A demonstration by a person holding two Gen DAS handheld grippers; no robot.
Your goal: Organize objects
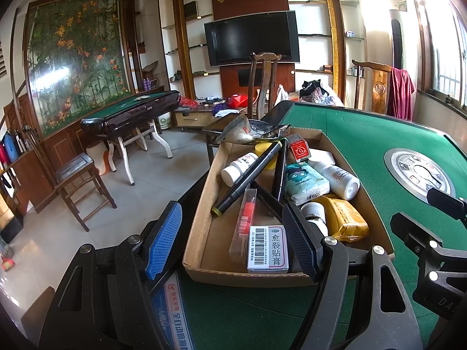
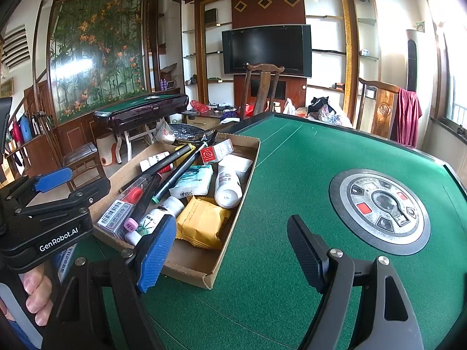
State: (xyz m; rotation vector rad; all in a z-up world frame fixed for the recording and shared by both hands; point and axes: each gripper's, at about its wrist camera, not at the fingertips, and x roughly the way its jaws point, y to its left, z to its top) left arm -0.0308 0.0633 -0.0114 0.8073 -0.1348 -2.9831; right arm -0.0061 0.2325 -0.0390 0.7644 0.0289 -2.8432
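Both the left gripper [image 1: 230, 239] and right gripper [image 2: 232, 255] gape empty. The box [image 1: 201, 227] sits on the table's left; the near carton [image 1: 268, 248] likely goes first, pinched across its width.

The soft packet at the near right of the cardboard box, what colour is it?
The packet is yellow; the right wrist view shows it best.

Ahead of you a dark television [image 1: 251, 40] hangs behind a wooden chair [image 1: 262, 84]; a second green-topped table [image 2: 140, 108] stands left.
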